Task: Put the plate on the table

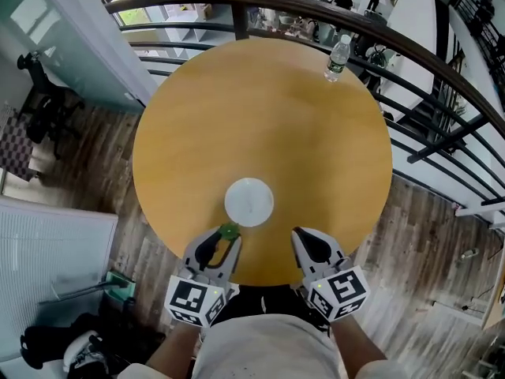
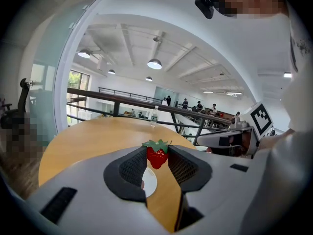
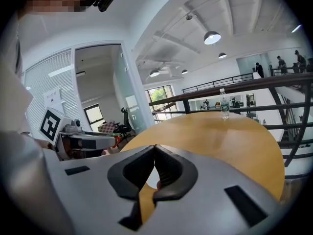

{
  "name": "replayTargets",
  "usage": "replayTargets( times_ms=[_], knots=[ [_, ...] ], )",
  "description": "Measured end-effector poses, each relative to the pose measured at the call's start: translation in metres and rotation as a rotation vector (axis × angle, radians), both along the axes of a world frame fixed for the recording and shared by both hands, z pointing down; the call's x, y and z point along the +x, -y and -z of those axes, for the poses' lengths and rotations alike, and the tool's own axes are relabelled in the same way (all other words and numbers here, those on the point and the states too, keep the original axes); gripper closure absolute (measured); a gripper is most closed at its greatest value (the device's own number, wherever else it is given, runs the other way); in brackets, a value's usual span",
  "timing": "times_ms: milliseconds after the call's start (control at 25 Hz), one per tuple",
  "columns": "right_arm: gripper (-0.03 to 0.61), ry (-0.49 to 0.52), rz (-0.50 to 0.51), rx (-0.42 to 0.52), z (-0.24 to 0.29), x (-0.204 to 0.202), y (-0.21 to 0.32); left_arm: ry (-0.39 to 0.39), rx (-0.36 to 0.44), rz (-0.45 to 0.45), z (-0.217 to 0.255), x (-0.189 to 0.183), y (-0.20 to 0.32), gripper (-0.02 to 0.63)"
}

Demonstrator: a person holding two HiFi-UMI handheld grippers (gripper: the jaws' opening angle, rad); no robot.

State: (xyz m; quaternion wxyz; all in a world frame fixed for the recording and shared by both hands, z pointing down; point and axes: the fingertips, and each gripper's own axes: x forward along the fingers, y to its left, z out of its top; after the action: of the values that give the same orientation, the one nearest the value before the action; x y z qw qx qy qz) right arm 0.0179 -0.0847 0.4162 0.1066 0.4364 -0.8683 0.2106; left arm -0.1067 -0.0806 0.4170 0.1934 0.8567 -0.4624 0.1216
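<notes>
A white plate (image 1: 249, 202) lies flat on the round wooden table (image 1: 260, 117), near its front edge. My left gripper (image 1: 227, 237) sits just in front of the plate, to its left. It is shut on a red strawberry (image 2: 157, 156) whose green leaves (image 1: 230, 230) poke out at the tips. Part of the plate (image 2: 149, 182) shows below the berry between the jaws. My right gripper (image 1: 300, 239) hovers over the table edge right of the plate. Its jaws (image 3: 155, 150) meet at the tips with nothing in them. A sliver of the plate (image 3: 151, 176) shows below them.
A clear water bottle (image 1: 337, 58) stands at the table's far right edge, seen also as the water bottle (image 2: 154, 115) and the water bottle (image 3: 224, 103). A dark metal railing (image 1: 316, 14) curves behind the table. An office chair (image 1: 35, 93) stands on the wood floor at left.
</notes>
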Motion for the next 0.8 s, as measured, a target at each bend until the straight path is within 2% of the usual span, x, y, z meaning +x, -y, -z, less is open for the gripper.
replayTargets(
  times_ms=[800],
  knots=[
    [0.555, -0.002, -0.019, -0.086, -0.067, 0.010, 0.028, 0.128, -0.131, -0.032, -0.127, 0.021, 0.066, 0.466]
  ],
)
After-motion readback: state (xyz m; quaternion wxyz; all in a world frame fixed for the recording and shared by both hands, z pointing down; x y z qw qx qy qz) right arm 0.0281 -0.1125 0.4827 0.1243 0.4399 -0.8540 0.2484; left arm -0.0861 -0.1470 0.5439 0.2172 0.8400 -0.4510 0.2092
